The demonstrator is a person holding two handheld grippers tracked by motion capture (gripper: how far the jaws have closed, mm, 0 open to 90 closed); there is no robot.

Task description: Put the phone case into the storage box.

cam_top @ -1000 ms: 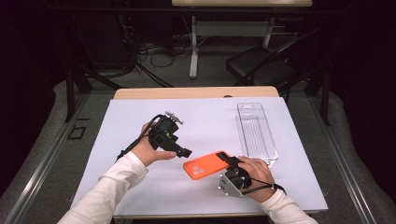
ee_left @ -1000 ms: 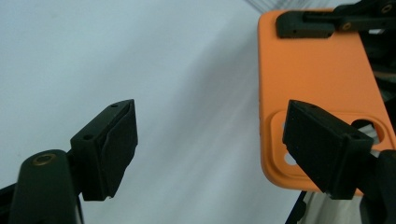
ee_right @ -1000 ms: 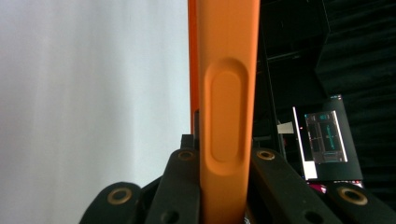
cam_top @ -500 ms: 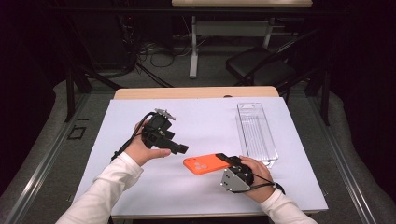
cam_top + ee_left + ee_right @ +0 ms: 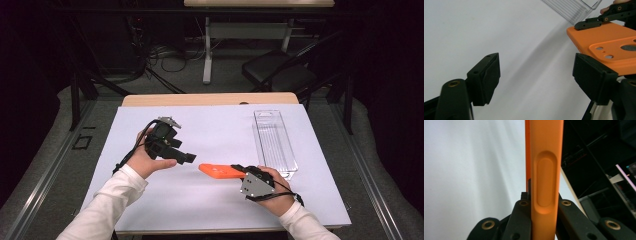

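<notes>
An orange phone case [image 5: 219, 171] is held just above the white table cover [image 5: 210, 130], right of centre. My right gripper [image 5: 239, 169] is shut on its near end, and the right gripper view looks along the case's side edge [image 5: 546, 170], clamped between the jaws [image 5: 545, 203]. My left gripper [image 5: 188, 158] hovers to the left of the case, apart from it. Its jaws have just been closing a little but still stand wide, with nothing between them [image 5: 540, 75]. In the left gripper view the case's camera cut-outs [image 5: 609, 47] lie beyond the right pad.
A clear plastic box [image 5: 274, 142] lies lengthwise at the right of the table, just behind my right hand; its corner [image 5: 571, 7] is visible in the left gripper view. A dark chair [image 5: 280, 75] and cables sit on the floor beyond the table's far edge.
My left gripper has drawn back to the left, away from the orange case. The case in my right gripper has tilted and now looks thinner from above.
</notes>
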